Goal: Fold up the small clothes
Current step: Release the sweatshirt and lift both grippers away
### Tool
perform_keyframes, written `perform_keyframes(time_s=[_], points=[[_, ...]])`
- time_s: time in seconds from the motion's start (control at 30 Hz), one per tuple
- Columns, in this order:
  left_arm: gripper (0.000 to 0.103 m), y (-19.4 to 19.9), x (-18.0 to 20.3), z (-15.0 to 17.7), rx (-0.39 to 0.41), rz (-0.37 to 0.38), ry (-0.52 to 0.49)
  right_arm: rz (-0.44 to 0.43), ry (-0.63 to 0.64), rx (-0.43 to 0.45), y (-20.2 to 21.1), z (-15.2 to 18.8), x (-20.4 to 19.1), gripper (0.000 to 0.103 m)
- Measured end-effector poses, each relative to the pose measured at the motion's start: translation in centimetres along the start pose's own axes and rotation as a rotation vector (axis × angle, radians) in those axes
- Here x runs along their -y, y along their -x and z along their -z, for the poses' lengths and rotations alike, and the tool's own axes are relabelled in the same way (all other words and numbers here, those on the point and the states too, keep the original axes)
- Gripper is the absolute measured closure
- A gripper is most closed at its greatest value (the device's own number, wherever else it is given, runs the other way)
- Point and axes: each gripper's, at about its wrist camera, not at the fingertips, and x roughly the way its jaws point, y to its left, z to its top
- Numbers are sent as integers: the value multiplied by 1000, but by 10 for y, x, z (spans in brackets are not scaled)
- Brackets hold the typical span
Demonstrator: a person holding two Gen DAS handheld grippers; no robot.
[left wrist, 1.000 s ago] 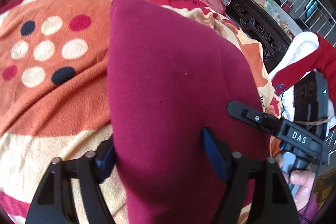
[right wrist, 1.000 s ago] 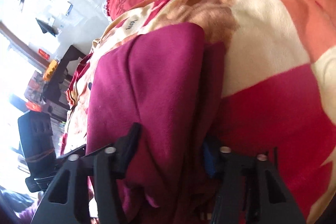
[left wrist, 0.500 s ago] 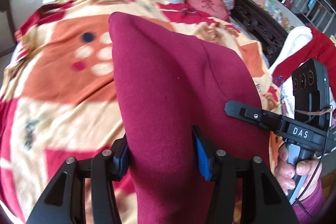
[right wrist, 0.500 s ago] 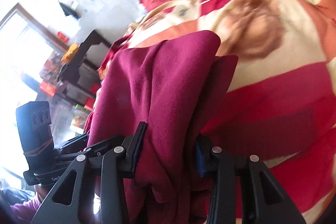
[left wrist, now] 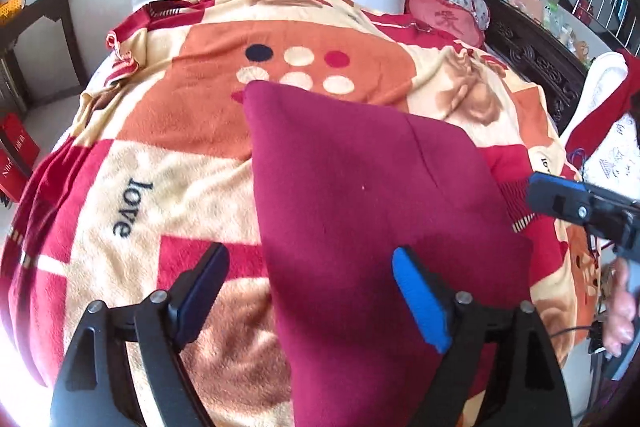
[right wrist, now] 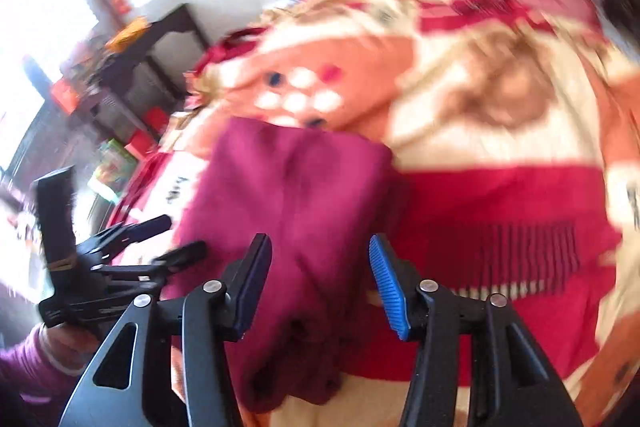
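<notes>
Maroon garment (left wrist: 360,211) lies folded on patterned blanket (left wrist: 168,163), centre of bed; left gripper (left wrist: 308,291) released, jaws spread, cloth between at 6 o'clock; right gripper (right wrist: 318,283) likewise released; judgement: withdraw straight back, avoid snagging edge, then smooth fold.

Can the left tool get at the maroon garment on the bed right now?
Probably yes: the left tool is open, the maroon garment lies on the blanket between its fingers, and nothing covers it.
</notes>
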Motion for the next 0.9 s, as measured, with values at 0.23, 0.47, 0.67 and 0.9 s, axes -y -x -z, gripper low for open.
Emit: perform_keyframes(time_s=[0.23, 0.47, 0.67, 0.9], points=[[15, -16, -3, 3, -12, -44, -8, 106, 106, -128, -64, 1, -17, 82], [14, -22, 4, 4, -12, -59, -23, 160, 127, -135, -76, 7, -10, 83], [14, -18, 4, 6, -4, -71, -20, 120, 187, -120, -28, 28, -31, 83], [13, -8, 10, 10, 3, -100, -28, 208, 127, -147, -48, 65, -18, 81]])
